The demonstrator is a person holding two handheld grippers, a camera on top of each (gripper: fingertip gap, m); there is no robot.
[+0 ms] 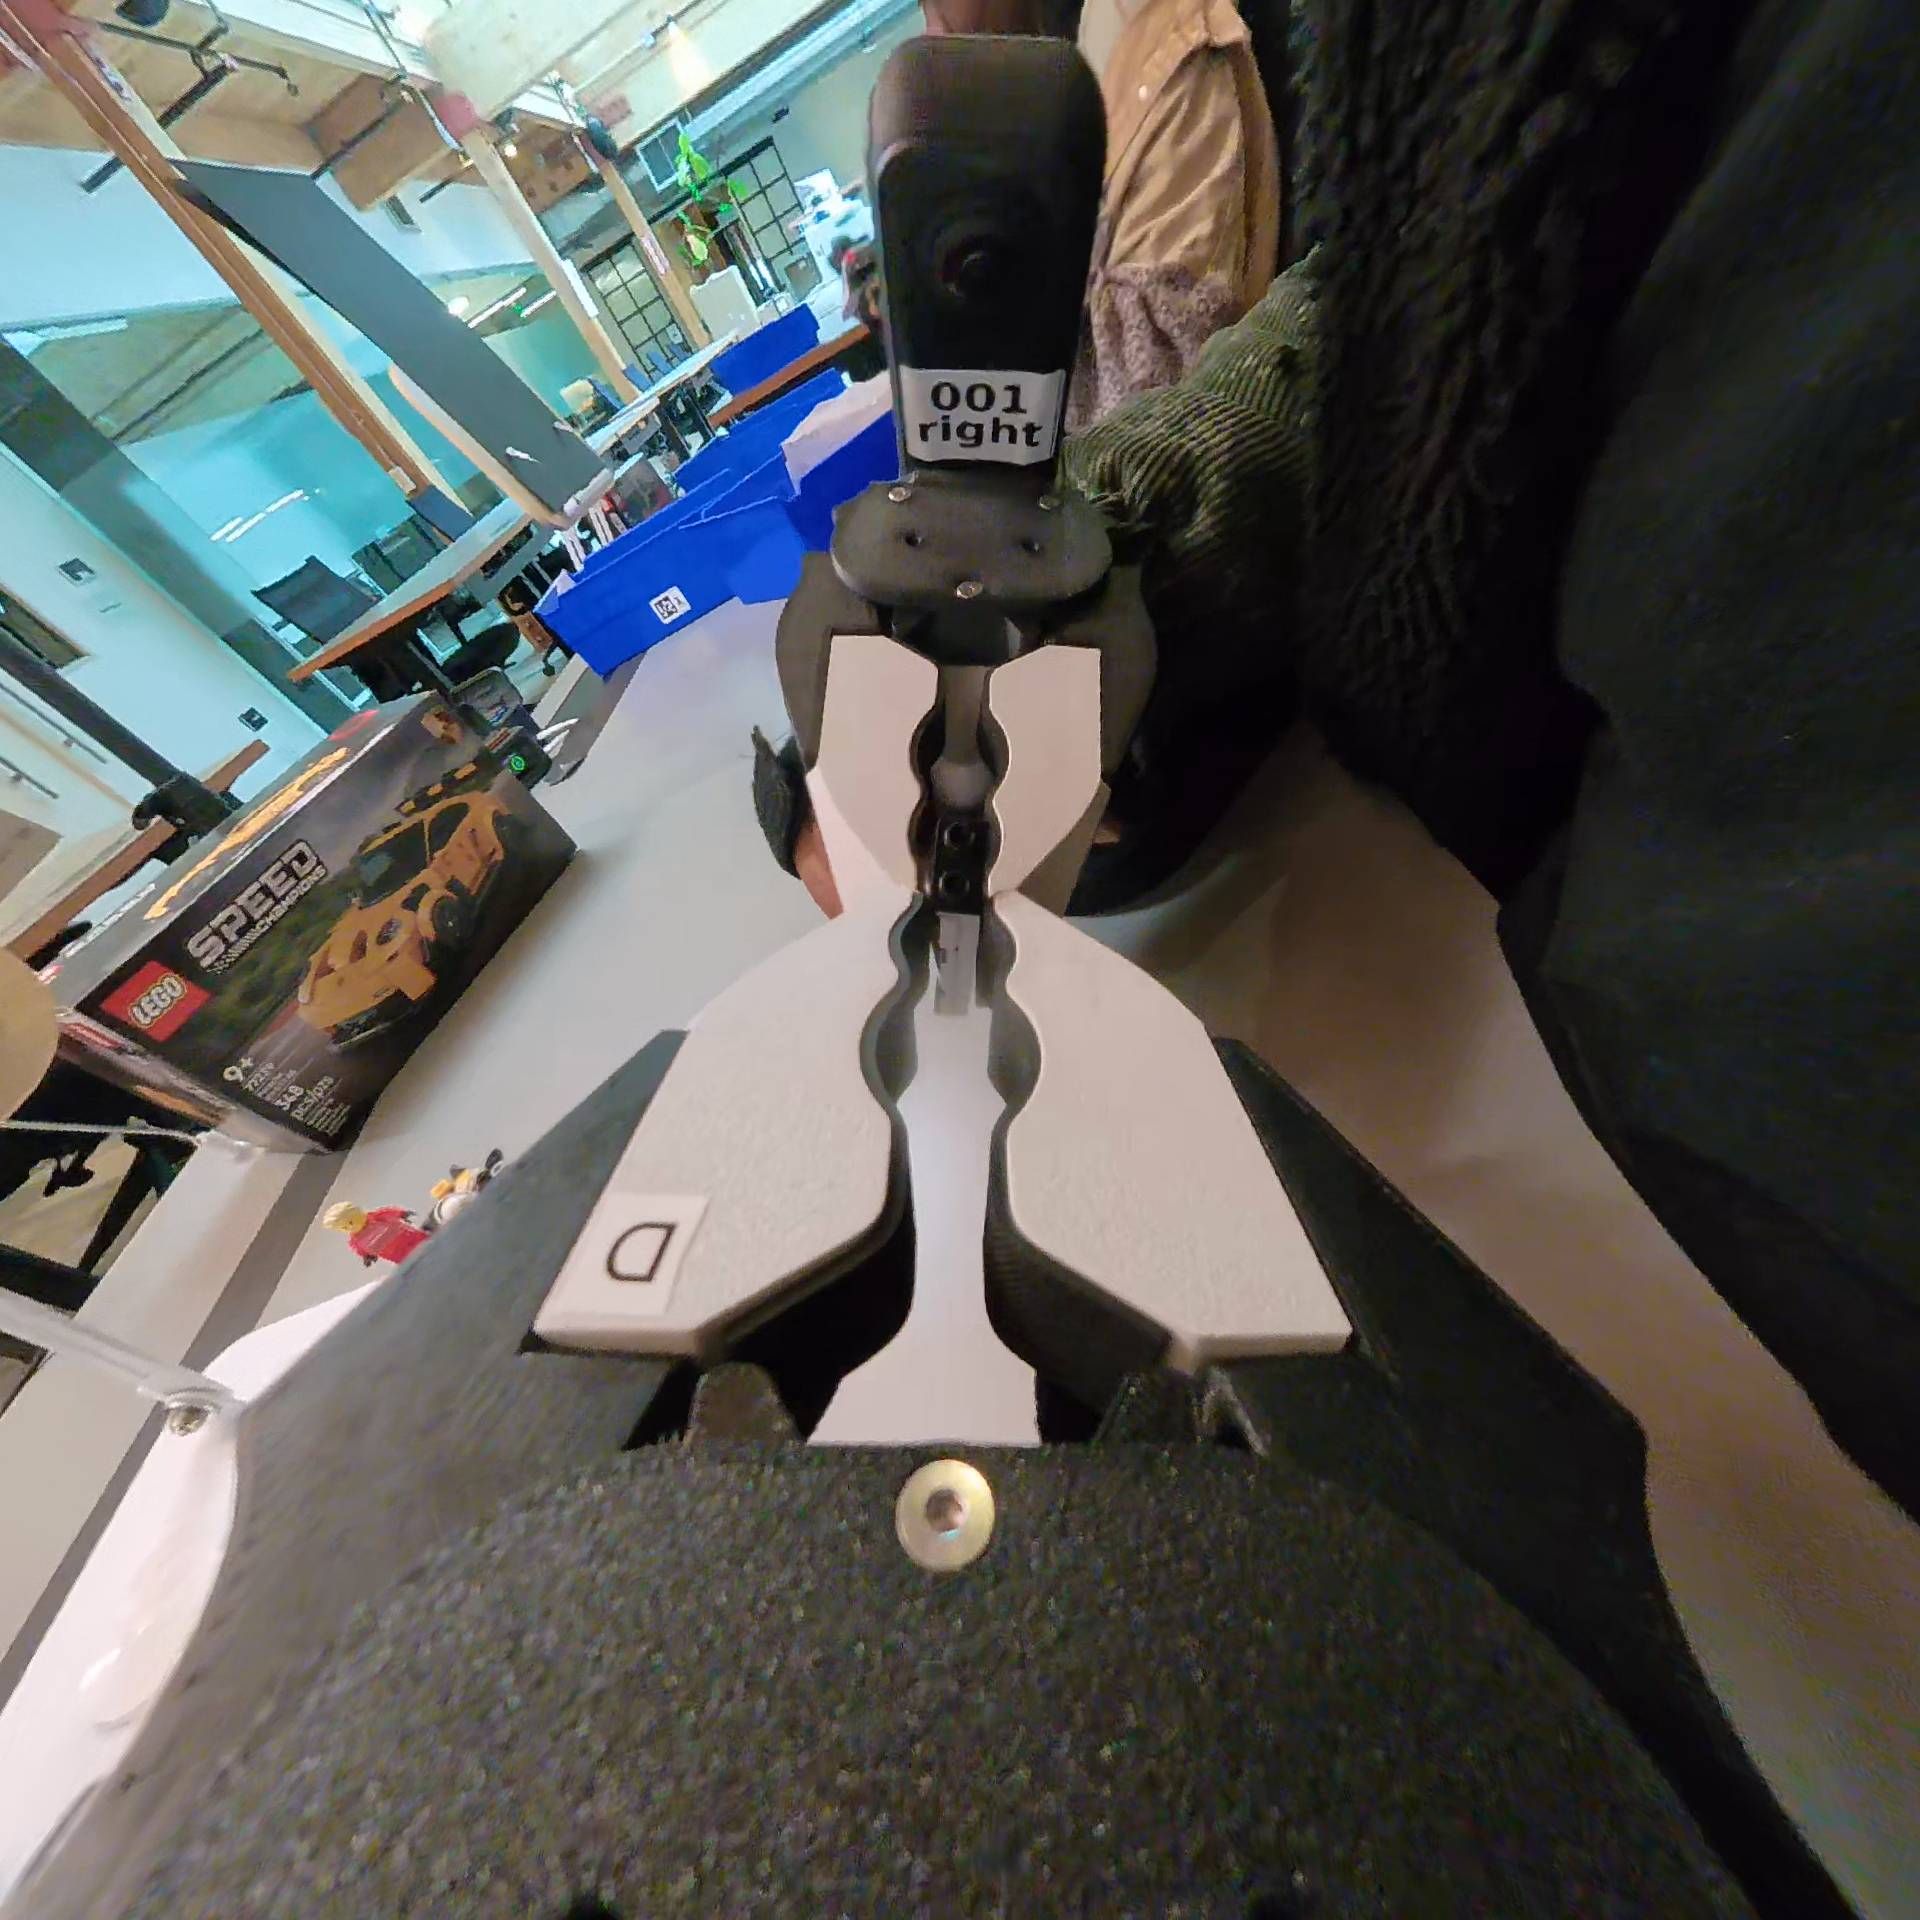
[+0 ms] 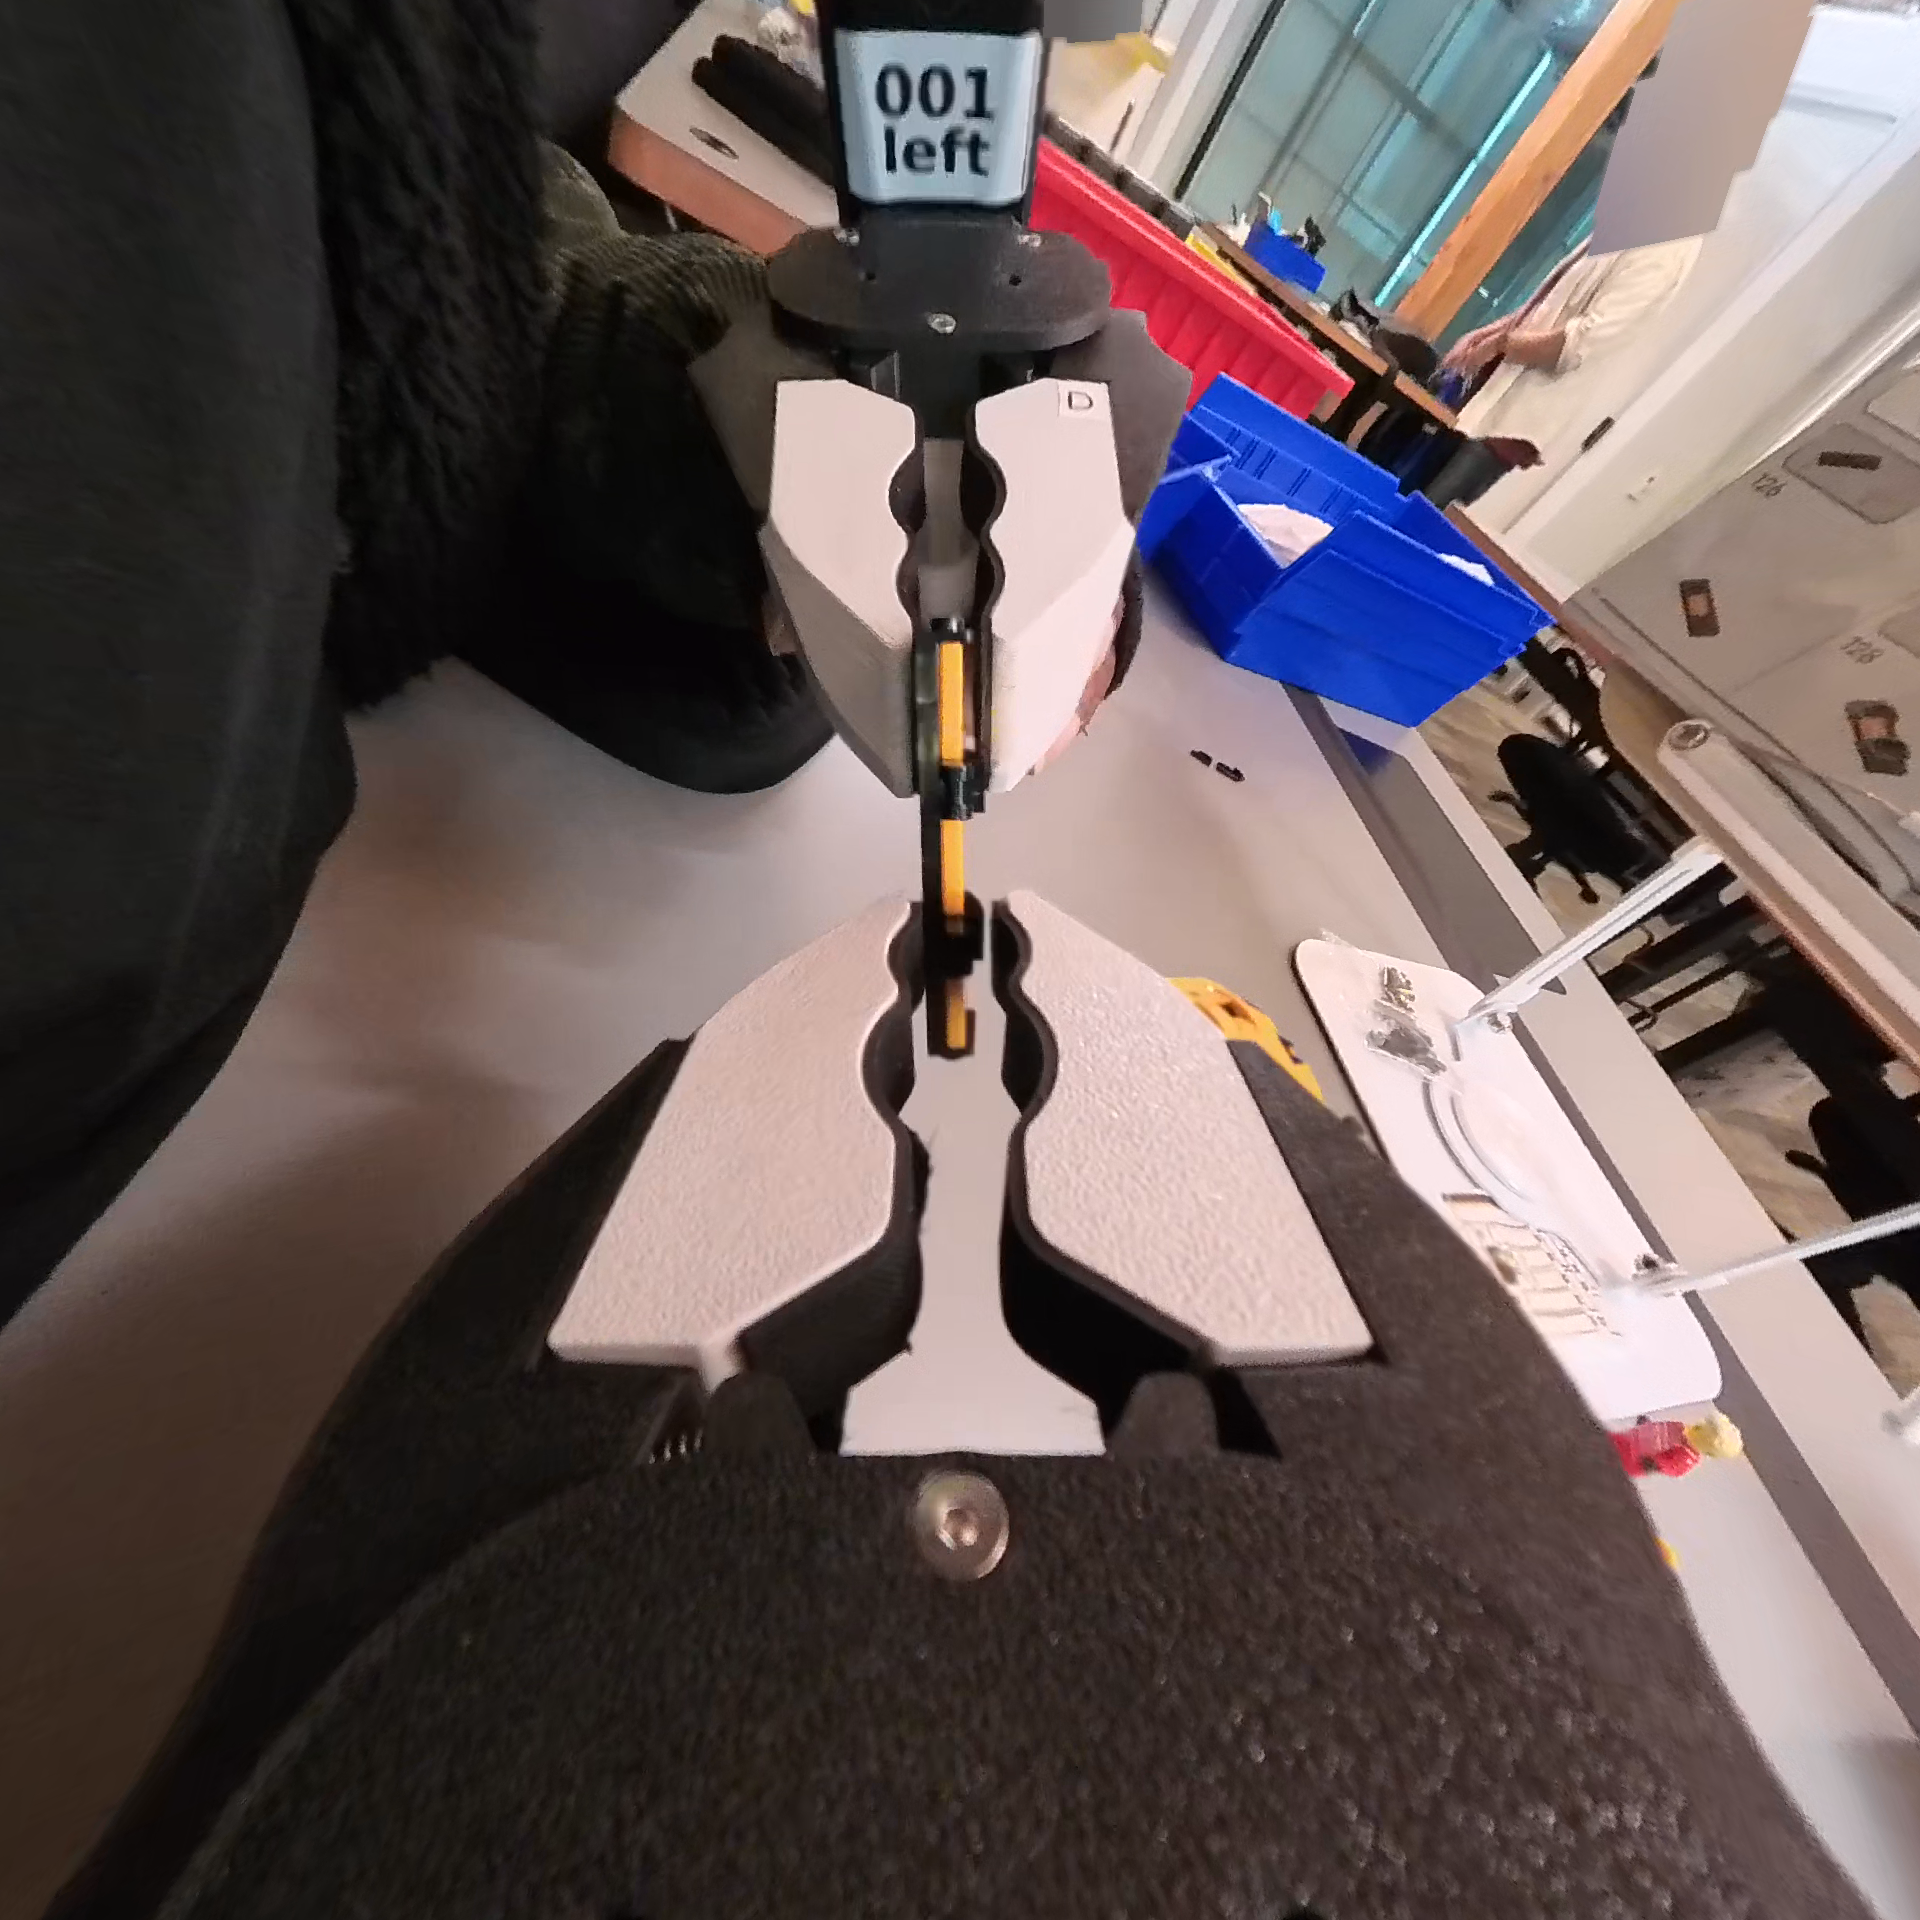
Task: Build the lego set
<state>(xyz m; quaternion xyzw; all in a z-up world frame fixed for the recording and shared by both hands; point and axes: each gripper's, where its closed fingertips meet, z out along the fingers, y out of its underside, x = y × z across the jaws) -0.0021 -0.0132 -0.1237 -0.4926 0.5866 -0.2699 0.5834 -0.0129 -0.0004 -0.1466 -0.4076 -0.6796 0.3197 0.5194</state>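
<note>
On grey table (image 1: 665, 894) (open office): Lego box (image 1: 312, 935)

Lego box (image 1: 312, 935) on table (image 1: 644, 883), bins (image 1: 665, 582) behind.

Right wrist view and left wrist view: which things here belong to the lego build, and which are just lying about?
In the job:
left gripper and right gripper, both on the yellow-and-black lego piece
loose yellow lego part
minifigure
lego box

Lying about:
blue bins
white tray
red bin
</note>
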